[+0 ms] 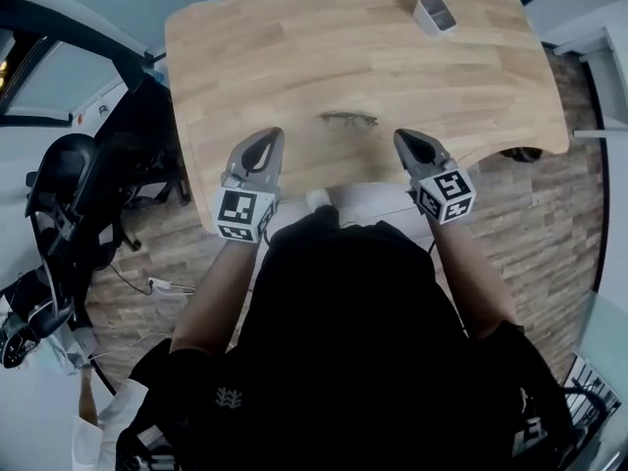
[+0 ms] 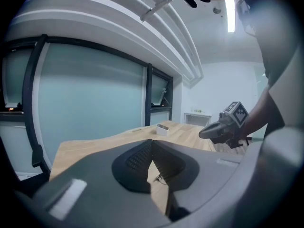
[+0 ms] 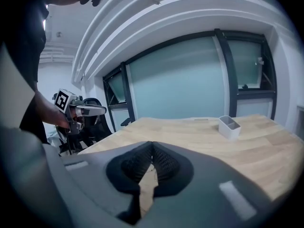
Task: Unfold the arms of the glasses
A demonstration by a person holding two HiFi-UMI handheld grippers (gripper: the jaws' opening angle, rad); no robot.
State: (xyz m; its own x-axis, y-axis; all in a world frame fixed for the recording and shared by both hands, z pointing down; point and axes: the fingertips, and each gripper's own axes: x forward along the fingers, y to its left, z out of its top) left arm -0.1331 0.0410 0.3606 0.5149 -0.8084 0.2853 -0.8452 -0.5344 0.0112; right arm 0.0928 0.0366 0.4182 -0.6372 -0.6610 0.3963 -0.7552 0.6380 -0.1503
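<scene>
A thin-framed pair of glasses (image 1: 348, 119) lies on the wooden table (image 1: 294, 47) near its front edge, arms folded as far as I can tell. My left gripper (image 1: 265, 143) hovers over the table edge to the left of the glasses, shut and empty. My right gripper (image 1: 407, 143) is to their right, also shut and empty. Neither touches the glasses. In the left gripper view the jaws (image 2: 151, 148) meet at the tips, and a bit of the glasses (image 2: 161, 177) shows through the gap below. The right gripper view shows its jaws (image 3: 152, 148) closed over bare wood.
A small white container (image 1: 435, 14) stands at the table's far right; it also shows as a white container (image 3: 229, 126) in the right gripper view. A black office chair (image 1: 69, 204) and cables sit left of the table. Glass partition walls stand behind the table.
</scene>
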